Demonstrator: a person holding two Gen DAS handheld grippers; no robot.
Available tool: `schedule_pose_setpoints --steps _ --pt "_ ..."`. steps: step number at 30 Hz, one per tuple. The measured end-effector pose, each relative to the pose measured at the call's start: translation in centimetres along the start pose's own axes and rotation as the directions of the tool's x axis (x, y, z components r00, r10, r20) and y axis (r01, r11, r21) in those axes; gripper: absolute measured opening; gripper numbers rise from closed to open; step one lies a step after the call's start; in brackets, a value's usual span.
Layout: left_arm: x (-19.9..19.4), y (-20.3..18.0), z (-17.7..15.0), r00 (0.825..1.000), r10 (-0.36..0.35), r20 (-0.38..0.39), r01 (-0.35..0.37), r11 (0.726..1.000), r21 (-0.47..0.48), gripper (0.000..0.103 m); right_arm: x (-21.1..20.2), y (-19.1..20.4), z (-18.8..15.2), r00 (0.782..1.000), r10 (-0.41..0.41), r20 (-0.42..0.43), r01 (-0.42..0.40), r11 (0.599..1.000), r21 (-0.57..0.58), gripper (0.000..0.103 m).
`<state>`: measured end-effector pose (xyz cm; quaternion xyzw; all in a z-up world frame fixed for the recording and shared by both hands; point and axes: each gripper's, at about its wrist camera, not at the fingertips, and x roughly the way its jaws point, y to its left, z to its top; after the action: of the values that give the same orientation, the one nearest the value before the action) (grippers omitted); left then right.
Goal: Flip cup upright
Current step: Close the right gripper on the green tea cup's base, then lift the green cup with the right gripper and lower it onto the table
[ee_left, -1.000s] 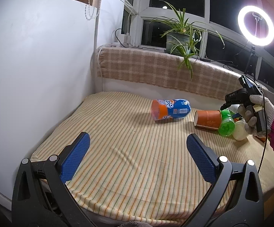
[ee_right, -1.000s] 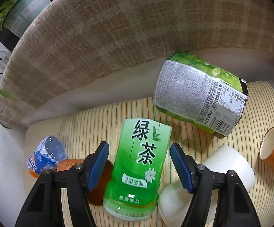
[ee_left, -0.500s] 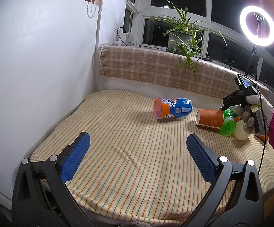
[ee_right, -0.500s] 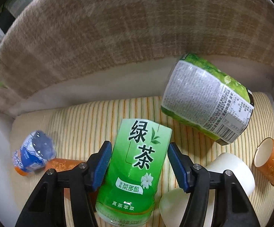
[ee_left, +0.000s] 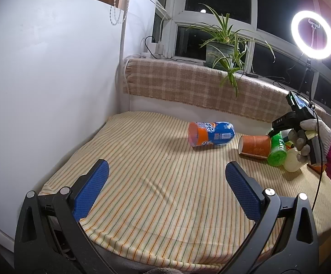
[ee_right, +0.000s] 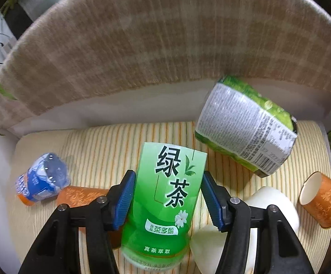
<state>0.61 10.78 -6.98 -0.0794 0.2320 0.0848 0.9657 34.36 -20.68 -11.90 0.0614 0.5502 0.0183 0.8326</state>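
Note:
A green tea cup [ee_right: 165,196] made from a cut bottle lies on its side on the striped cloth [ee_right: 101,141]. My right gripper [ee_right: 167,196] has closed its blue pads on the cup's two sides. In the left wrist view the same green cup [ee_left: 277,150] and the right gripper [ee_left: 279,137] are at the far right, held by a gloved hand. My left gripper [ee_left: 165,187] is open and empty, hovering over the near part of the cloth.
An orange paper cup [ee_right: 81,197], a blue-orange cup [ee_right: 42,180], a white cup [ee_right: 272,207], a second orange cup [ee_right: 323,201] and a large green labelled cup [ee_right: 245,127] lie around. A plaid backrest [ee_left: 188,84] with a potted plant [ee_left: 220,50] runs behind.
My right gripper's pads have closed in from either side onto the green tea cup. My left gripper has stayed open, shifting only slightly.

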Motion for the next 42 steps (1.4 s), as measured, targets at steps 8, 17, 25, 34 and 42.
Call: schedule_pose_setpoints --steps 8,17,25,34,42 --pt "-1.1 -0.7 0.1 1.0 -0.009 0.012 0.009 1.0 0.012 0.103 -4.5 0.3 -2.0 0.993 0.026 0.117 -0.015 0.996 -0.091 0.058" --pt "-2.6 -1.8 0.2 0.999 -0.026 0.036 0.024 0.999 0.036 0.103 -10.1 -0.2 -5.7 0.971 0.075 0.228 -0.041 0.988 -0.15 0.058" --pt "-3.5 -2.7 0.1 0.997 -0.062 0.037 0.06 0.997 0.041 0.103 -14.3 -2.7 -10.2 0.951 0.253 0.175 -0.228 0.962 -0.151 0.058" --pt "-3.9 -3.1 0.1 0.996 -0.091 0.026 0.09 0.995 0.037 0.103 -11.4 -2.1 -15.6 0.918 0.394 -0.046 -0.397 0.909 -0.129 0.059" --pt "-4.2 -3.0 -0.2 0.996 -0.09 0.021 0.09 0.996 0.025 0.103 -8.1 -1.1 -16.3 0.916 0.393 -0.083 -0.399 0.913 -0.086 0.059"
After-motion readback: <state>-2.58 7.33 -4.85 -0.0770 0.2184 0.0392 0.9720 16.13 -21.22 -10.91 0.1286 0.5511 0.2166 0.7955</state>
